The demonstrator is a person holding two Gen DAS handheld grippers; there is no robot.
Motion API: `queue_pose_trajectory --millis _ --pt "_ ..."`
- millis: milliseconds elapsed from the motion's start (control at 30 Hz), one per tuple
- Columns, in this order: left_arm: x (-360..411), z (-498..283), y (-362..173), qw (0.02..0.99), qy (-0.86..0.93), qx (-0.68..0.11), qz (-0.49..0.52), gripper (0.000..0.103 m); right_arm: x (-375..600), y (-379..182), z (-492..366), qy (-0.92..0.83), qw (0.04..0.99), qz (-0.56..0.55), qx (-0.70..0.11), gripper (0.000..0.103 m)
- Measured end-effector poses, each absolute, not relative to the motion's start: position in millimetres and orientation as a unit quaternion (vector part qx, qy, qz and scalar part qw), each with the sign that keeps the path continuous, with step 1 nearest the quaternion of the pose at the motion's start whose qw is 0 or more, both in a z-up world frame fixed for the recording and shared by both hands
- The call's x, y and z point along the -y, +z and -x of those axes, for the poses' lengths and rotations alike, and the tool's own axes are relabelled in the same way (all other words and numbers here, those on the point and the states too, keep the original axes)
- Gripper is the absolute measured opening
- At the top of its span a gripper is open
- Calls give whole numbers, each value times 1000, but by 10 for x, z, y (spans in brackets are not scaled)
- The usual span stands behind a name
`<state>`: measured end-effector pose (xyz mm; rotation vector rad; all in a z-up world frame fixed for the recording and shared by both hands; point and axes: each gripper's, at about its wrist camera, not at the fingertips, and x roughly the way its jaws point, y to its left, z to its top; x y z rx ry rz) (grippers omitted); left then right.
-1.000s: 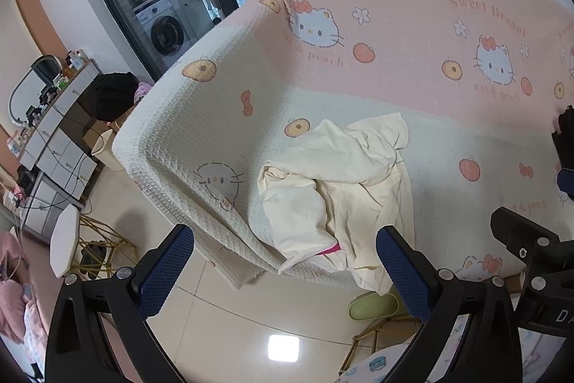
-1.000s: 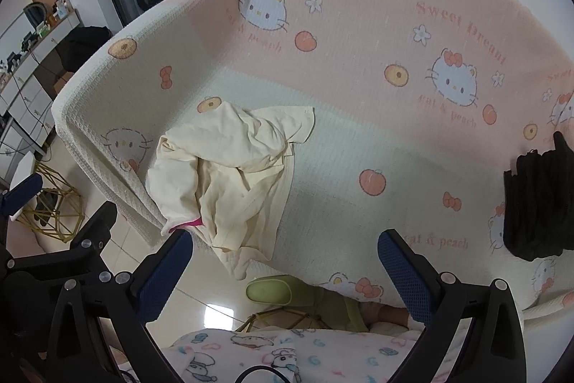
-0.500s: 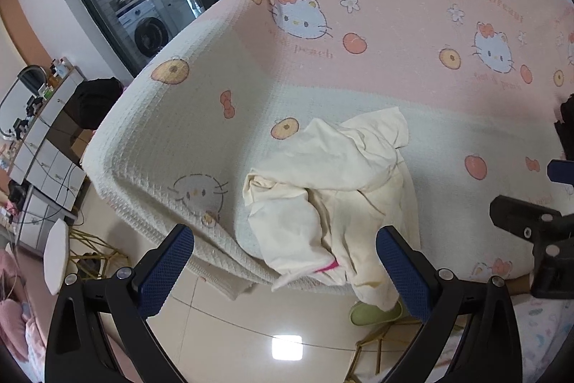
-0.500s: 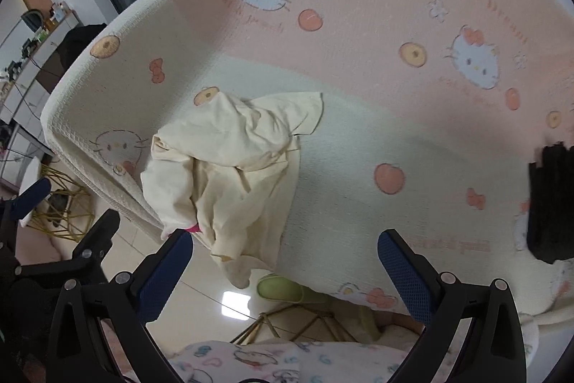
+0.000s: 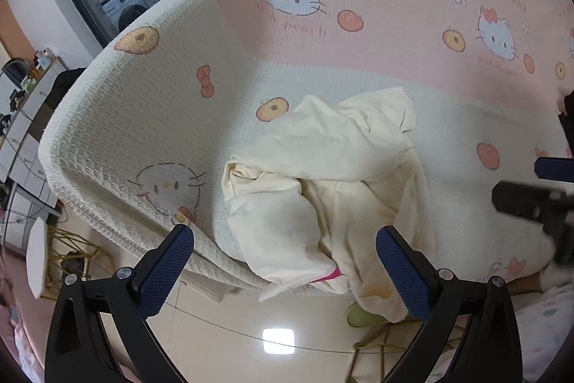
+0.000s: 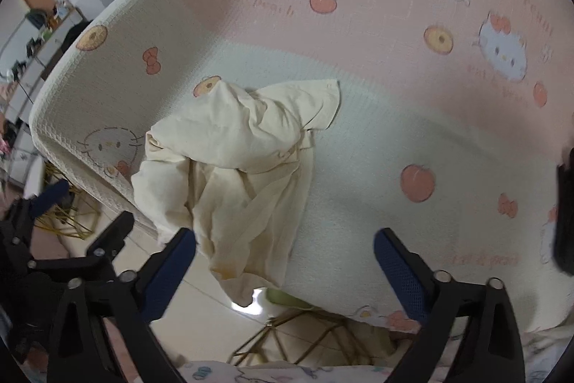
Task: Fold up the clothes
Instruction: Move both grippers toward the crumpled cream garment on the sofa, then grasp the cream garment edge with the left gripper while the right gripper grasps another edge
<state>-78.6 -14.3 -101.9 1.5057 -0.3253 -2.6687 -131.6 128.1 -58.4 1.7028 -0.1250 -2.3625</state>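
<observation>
Both grippers hover above the sofa cover. Left gripper spread wide, empty; right gripper just narrowing slightly, nothing between. Crumpled cream garment lies at twelve o'clock, draping over the seat's front edge.

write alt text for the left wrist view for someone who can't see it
A crumpled cream garment lies on a sofa cover printed with cartoon cats, one end hanging over the front edge. The open left gripper hovers above it, touching nothing.
</observation>
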Motion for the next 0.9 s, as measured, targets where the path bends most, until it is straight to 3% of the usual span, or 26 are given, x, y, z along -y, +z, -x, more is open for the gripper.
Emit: queue_pose_trajectory --millis 100,333,833,867,900 --pt "208 815 -1135 21 -866 98 -490 103 -1331 -726 1347 -792 122 -592 88 80" --pt "375 970 -1448 15 -850 50 -525 103 -1427 -1027 1436 -760 129 -609 185 80" --pt "334 1203 -2014 -4 -840 45 -541 103 -1324 -1572 1623 -713 145 -624 285 80" --pt "335 1206 -2023 -2 -842 46 -537 103 -1322 -1605 1635 -711 141 -624 291 77" --pt "339 1204 -2030 3 -845 47 -532 103 -1317 -1647 1648 -708 133 -628 295 67"
